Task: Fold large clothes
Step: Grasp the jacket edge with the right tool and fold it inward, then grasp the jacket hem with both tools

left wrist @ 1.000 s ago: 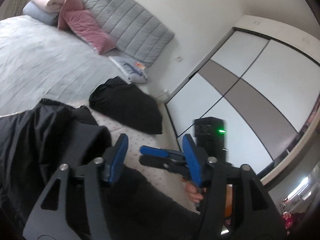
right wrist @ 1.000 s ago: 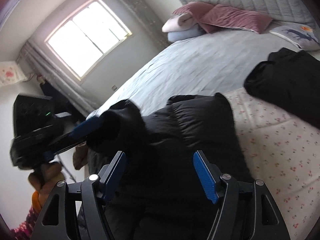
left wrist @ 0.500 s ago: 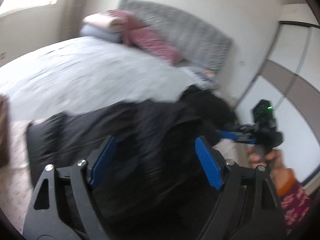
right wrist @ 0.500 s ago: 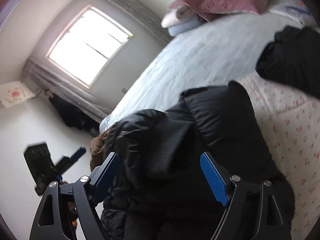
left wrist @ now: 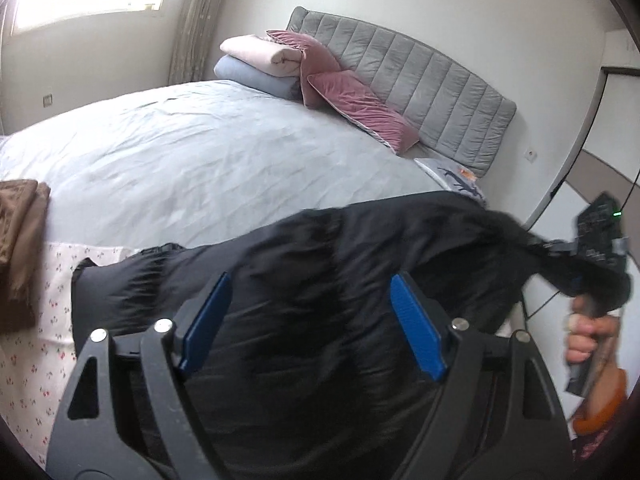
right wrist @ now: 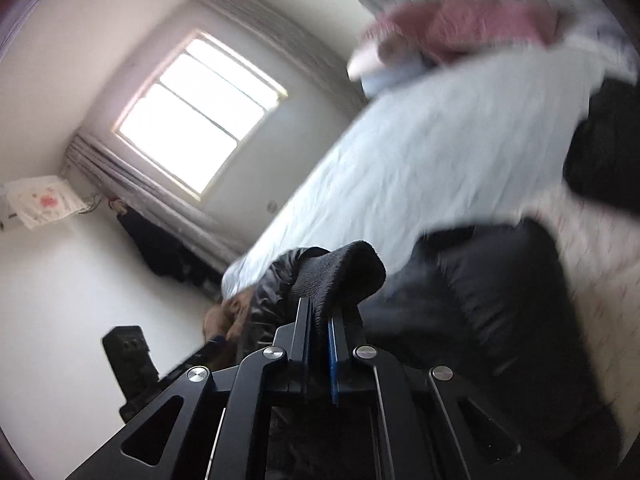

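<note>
A black puffer jacket (left wrist: 320, 264) lies across the foot of the bed on a floral sheet (left wrist: 36, 344). My left gripper (left wrist: 310, 320) hovers over its middle, jaws wide open, blue pads (left wrist: 204, 320) clear of the fabric. At the right of that view my right gripper (left wrist: 576, 260), held by a hand (left wrist: 588, 332), lifts one sleeve end off the bed. In the blurred right wrist view the right gripper (right wrist: 320, 320) is shut on the jacket's black ribbed cuff (right wrist: 344, 272), which bulges above the pads. The jacket body (right wrist: 500, 304) lies to the right.
A grey quilt (left wrist: 200, 160) covers the bed up to a padded headboard (left wrist: 420, 80). Pink pillows (left wrist: 356, 100) and folded blankets (left wrist: 256, 60) sit near it. A brown folded cloth (left wrist: 20, 248) lies at the left edge. Another black garment (right wrist: 608, 148) rests further up the bed.
My right gripper has shut on the ribbed cuff and risen with it. My left gripper has opened wider and swung from the wardrobe side to face the bed over the jacket.
</note>
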The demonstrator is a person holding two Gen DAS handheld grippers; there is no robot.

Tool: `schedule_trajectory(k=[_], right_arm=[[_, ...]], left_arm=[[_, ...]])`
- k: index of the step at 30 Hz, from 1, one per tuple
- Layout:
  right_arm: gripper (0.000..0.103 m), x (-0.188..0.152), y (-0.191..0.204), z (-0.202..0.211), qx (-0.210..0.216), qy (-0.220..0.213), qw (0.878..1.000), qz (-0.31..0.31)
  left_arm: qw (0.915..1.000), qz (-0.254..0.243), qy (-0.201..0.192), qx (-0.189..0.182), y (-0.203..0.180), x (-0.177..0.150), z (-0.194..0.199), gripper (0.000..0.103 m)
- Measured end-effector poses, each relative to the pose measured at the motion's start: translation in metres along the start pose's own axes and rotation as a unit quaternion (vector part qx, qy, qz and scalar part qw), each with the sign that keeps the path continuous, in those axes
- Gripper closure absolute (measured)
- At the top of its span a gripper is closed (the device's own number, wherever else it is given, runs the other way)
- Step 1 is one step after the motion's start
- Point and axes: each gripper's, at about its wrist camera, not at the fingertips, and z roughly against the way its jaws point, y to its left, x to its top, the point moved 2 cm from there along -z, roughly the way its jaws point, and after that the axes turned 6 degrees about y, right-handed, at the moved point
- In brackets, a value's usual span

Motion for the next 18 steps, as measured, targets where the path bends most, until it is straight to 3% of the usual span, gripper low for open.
schedule_trajectory(k=[4, 6, 10, 12, 14, 16, 18], right_arm=[[0.097, -0.007, -0.039, 0.012, -0.116, 0.01, 0.993, 0.006], [0.097, -0.025, -0.07, 0.005, -0.2, 0.042, 0.979, 0.009], [0.095, -0.053, -0.094, 0.0, -0.259, 0.063, 0.964, -0.002], [0.087, -0.054, -0.085, 0.009, -0.281, 0.046, 0.959, 0.003], [0.061, -0.045, -0.065, 0.02, -0.275, 0.005, 0.961, 0.01], [0.042, -0.036, -0.033, 0.025, -0.269, -0.038, 0.962, 0.042], [0.034, -0.031, 0.007, 0.018, -0.255, -0.064, 0.96, 0.093]], left_arm=[[0.9994, -0.002, 0.032, 0.014, -0.005, -0.009, -0.033, 0.021], [0.9979, -0.01, 0.057, 0.029, -0.005, -0.021, -0.054, 0.021], [0.9961, -0.032, 0.062, 0.054, -0.012, -0.037, -0.06, 0.021], [0.9964, -0.038, 0.056, 0.051, -0.016, -0.035, -0.048, 0.021], [0.9974, -0.047, 0.034, 0.043, -0.022, -0.029, -0.032, 0.021], [0.9968, -0.063, 0.009, 0.049, -0.029, -0.019, -0.021, 0.021], [0.9949, -0.081, -0.011, 0.058, -0.042, -0.011, -0.016, 0.021]])
